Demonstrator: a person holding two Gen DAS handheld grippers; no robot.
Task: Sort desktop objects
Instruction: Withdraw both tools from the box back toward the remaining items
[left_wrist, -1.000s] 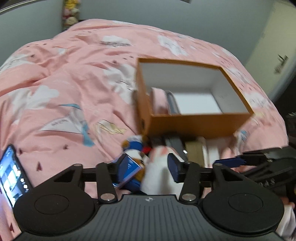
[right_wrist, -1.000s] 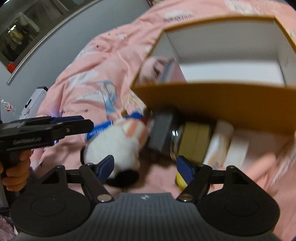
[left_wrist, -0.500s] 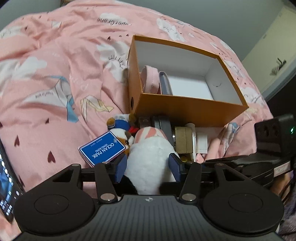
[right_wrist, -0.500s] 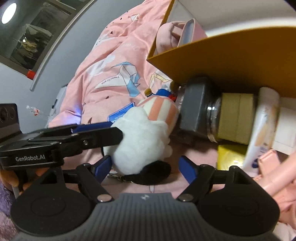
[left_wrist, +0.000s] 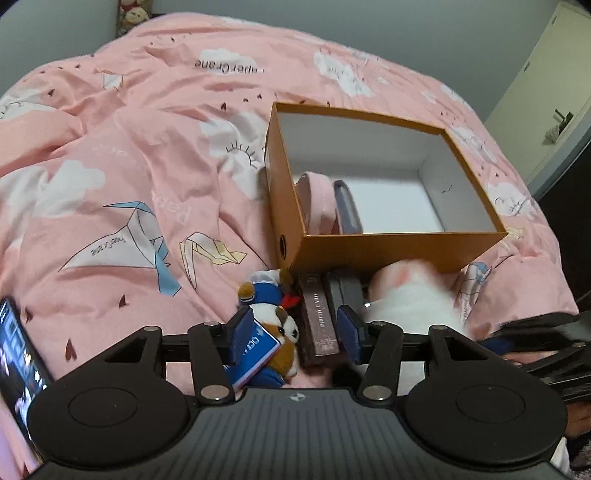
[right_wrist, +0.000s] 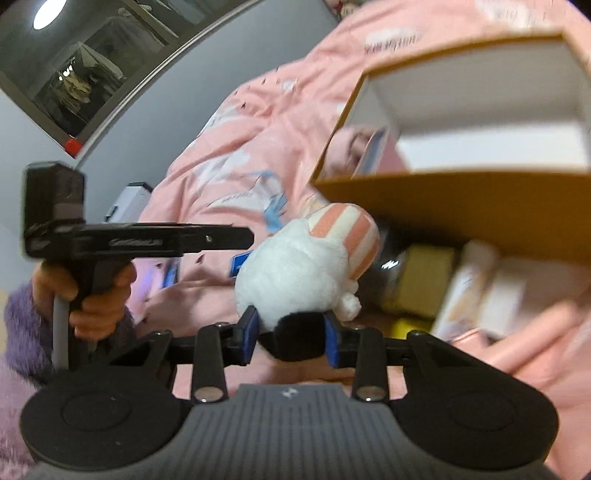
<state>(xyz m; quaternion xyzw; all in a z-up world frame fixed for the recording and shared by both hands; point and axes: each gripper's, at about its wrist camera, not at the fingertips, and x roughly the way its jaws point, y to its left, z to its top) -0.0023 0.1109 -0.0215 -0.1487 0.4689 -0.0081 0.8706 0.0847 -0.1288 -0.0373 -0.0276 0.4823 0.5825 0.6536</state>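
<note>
Two claws in view. Right claw (right_wrist: 290, 338), lower centre of the right wrist view: blue pads closing on the black fuzzy end of a white plush toy with a pink-and-white striped cap (right_wrist: 310, 266); pads press that dark end from both sides, and the toy's body juts out from the pads toward the box.

Left claw (left_wrist: 295, 334), lower centre of the left wrist view: pads apart, nothing clamped. Between and just beyond them lie a small brown-and-white plush dog in a blue sailor outfit (left_wrist: 273, 310), a blue card with white lettering (left_wrist: 255, 343) against the left pad, and a slim brown box printed "PHOTO CARD" (left_wrist: 319, 317).

Beyond these, an open orange cardboard box with a white interior (left_wrist: 369, 251) sits on the pink cloud-print duvet (left_wrist: 147, 166) of a bed. Inside, at its left end, pink fabric (left_wrist: 317, 199) and a dark flat item, upright.

Right wrist view, under the box's near wall: blurred yellow and cream packages. Left of frame, a hand (right_wrist: 92, 295) in a purple fuzzy sleeve grips the left claw's handle.

A lit phone screen (left_wrist: 18, 354) at the lower left edge of the left wrist view.
</note>
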